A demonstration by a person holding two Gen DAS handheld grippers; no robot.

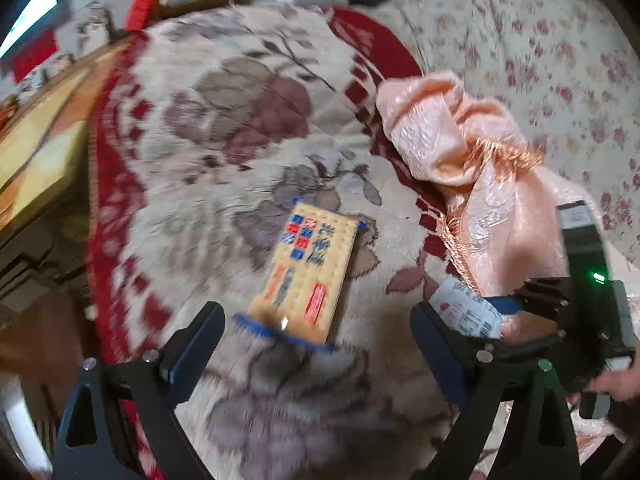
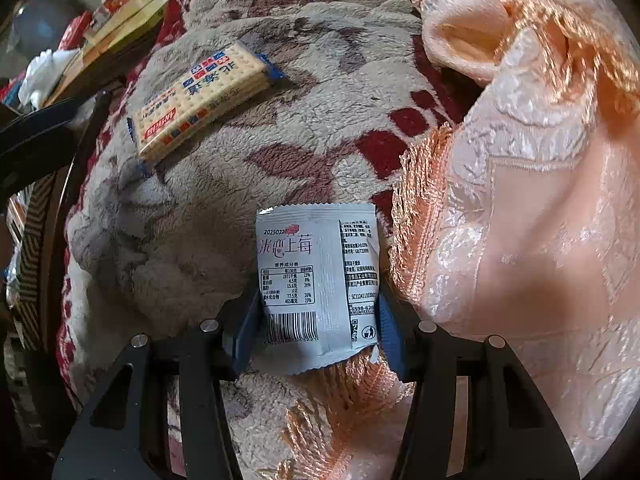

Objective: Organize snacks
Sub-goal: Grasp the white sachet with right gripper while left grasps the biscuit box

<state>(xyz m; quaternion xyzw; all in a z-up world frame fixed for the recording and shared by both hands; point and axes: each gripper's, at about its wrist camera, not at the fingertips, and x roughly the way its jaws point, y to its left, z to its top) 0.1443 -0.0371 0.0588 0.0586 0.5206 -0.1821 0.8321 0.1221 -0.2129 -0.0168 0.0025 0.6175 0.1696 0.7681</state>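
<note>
Right tool (image 2: 316, 334) clamps the white sachet (image 2: 316, 280) low by its barcode; lift straight, clear of the peach cloth (image 2: 520, 220), while the left tool (image 1: 316, 344), unclenched, straddles the cracker pack (image 1: 308, 268).

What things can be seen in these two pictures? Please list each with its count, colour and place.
cracker pack: one, yellow with blue ends, flat on the blanket, ahead of the left gripper
snack pouch: one, white, printed back up, between the right gripper's pads
blanket: one, beige with red and brown flowers, under both snacks
peach cloth: one, fringed, crumpled beside the pouch
flowered cover: one, cream, behind the cloth
left gripper: one, black, blue pads, open
right gripper: one, black, blue pads, closed on the pouch
</note>
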